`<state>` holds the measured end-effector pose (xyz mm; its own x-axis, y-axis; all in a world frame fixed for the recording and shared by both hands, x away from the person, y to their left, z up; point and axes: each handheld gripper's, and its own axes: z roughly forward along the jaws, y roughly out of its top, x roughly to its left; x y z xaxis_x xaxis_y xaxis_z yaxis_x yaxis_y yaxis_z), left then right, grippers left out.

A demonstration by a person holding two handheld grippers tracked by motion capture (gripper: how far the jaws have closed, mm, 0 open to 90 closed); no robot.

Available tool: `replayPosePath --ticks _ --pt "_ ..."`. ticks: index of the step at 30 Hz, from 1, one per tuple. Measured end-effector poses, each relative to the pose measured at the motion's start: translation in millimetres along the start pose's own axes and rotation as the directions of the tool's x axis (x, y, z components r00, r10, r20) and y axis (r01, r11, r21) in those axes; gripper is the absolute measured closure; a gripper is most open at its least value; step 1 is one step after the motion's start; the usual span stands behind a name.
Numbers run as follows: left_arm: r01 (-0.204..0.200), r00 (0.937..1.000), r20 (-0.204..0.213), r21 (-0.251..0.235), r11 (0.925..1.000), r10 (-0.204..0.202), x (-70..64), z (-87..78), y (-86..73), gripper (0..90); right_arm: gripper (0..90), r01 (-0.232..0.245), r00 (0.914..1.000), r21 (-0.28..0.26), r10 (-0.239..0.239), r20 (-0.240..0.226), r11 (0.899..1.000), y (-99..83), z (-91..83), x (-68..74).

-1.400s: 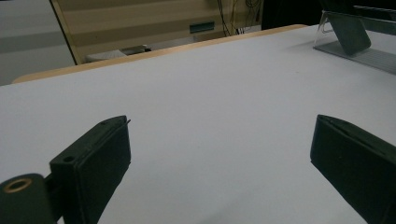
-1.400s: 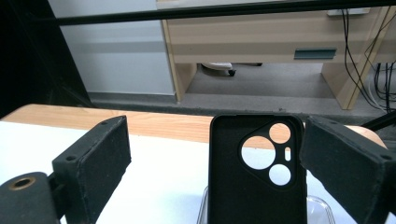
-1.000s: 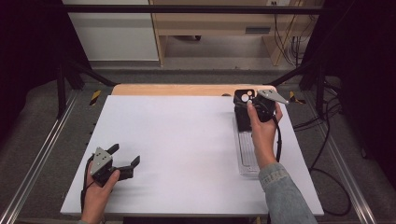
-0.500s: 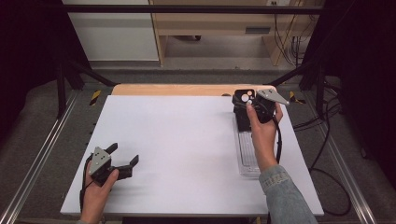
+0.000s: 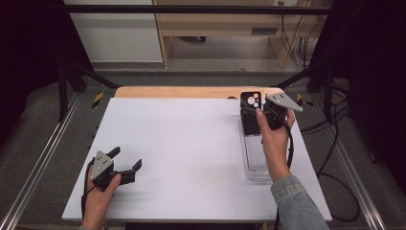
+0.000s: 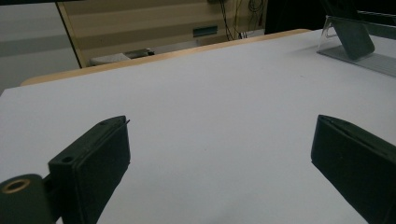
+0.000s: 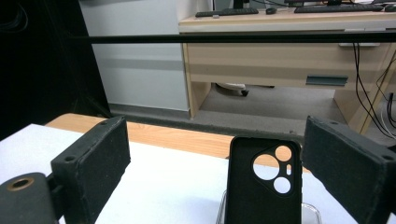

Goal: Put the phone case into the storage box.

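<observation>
A black phone case (image 5: 251,108) with round camera cut-outs stands upright at the far end of a clear plastic holder (image 5: 256,163) on the right of the white table (image 5: 191,139). My right gripper (image 5: 263,115) is held at the case. In the right gripper view the case (image 7: 261,186) rises just ahead, right of centre, and the right gripper (image 7: 215,140) stands open with neither jaw touching it. My left gripper (image 5: 127,158) rests open at the near left of the table, with only bare white surface between its jaws (image 6: 219,140). The case (image 6: 355,37) also shows far off in that view.
A wooden strip (image 5: 191,92) runs along the table's far edge. Metal rails (image 5: 43,158) flank both sides, and cables (image 5: 335,158) trail off to the right. Beyond the table stand a desk (image 7: 289,51) and a white cabinet (image 7: 135,70).
</observation>
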<state>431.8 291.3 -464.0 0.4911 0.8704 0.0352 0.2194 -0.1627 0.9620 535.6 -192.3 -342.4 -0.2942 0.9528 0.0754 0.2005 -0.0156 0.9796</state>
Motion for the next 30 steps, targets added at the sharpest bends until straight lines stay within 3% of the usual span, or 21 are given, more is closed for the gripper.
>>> replayPosePath --ticks 12,15,21,25,28,30 --pt "0.018 0.9997 -0.013 -0.009 0.9998 -0.018 4.5 -6.2 -0.8 4.5 7.5 0.019 0.9998 -0.013 -0.019 -0.005 1.0 5.0 -18.4 -5.3" --pt "0.025 0.9996 -0.013 -0.029 0.9993 -0.025 6.9 -10.1 0.2 4.6 5.8 0.014 0.9991 -0.008 -0.014 -0.04 1.0 4.7 -23.4 -8.8" --pt "0.045 0.9988 -0.016 -0.042 0.9981 -0.046 12.7 -15.6 -0.4 4.3 4.3 0.03 0.9984 -0.021 -0.031 -0.047 0.999 2.3 -32.5 -15.6" --pt "0.018 0.9998 -0.007 -0.031 0.9994 -0.018 11.9 -15.3 -2.4 4.1 3.9 0.033 0.9985 -0.043 -0.035 -0.043 0.999 2.3 -39.6 -20.2" --pt "-0.035 0.9991 -0.028 -0.054 0.998 0.033 8.4 -18.3 1.7 3.8 4.2 0.036 0.9986 -0.059 -0.038 -0.035 0.998 1.5 -44.5 -23.5" --pt "-0.038 0.9991 -0.018 -0.061 0.9974 0.037 6.0 -19.2 2.5 3.5 4.7 0.038 0.9986 -0.063 -0.04 -0.035 0.997 0.5 -47.1 -25.8"
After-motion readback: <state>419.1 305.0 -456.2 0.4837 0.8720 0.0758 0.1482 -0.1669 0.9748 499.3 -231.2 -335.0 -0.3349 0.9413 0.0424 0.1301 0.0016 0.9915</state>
